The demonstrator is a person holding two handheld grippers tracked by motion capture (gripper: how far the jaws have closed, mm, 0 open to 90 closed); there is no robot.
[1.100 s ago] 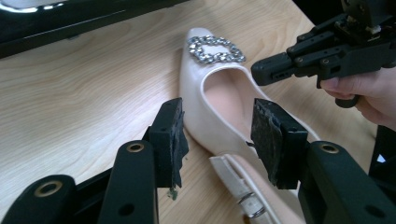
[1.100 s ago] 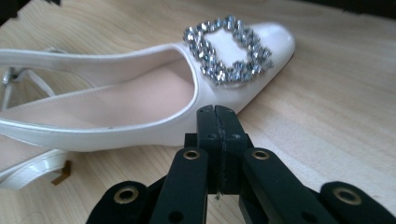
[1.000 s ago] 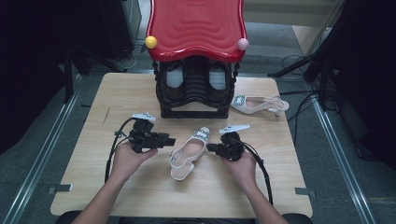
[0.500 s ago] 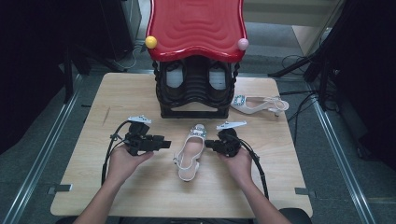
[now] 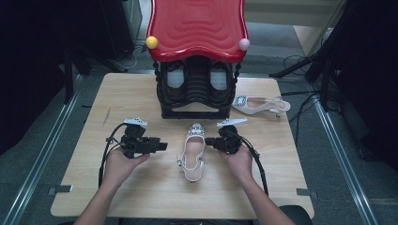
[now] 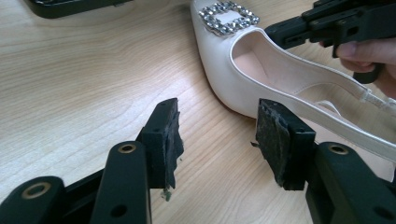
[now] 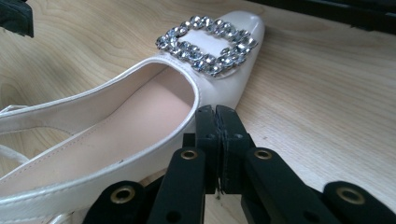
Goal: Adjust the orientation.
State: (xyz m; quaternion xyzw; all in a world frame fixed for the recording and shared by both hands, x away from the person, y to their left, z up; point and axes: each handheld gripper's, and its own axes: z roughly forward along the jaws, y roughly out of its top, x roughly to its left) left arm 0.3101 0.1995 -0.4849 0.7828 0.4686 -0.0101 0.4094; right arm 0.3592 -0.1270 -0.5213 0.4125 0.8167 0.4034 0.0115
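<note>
A white slingback shoe [image 5: 193, 152] with a sparkly buckle [image 6: 229, 17] lies flat on the wooden table [image 5: 141, 192], right in the middle, between the person's two hands. Its toe points toward the black shoe rack [image 5: 197, 91] with the red top [image 5: 197, 26], and its heel points back toward the person. The right gripper [image 5: 210, 141] is just beside the right side of the shoe, up near the toe. Its jaws are squeezed together, pad against pad, and in the right gripper view they sit at the edge of the shoe with nothing between them. The left gripper [image 5: 164, 146] is on the other side of the shoe, near it but not touching. Its jaws have just been opening wider, and only bare table shows in the gap between them. A second white shoe [image 5: 260, 104] lies farther back on the table, to the right of the rack.
</note>
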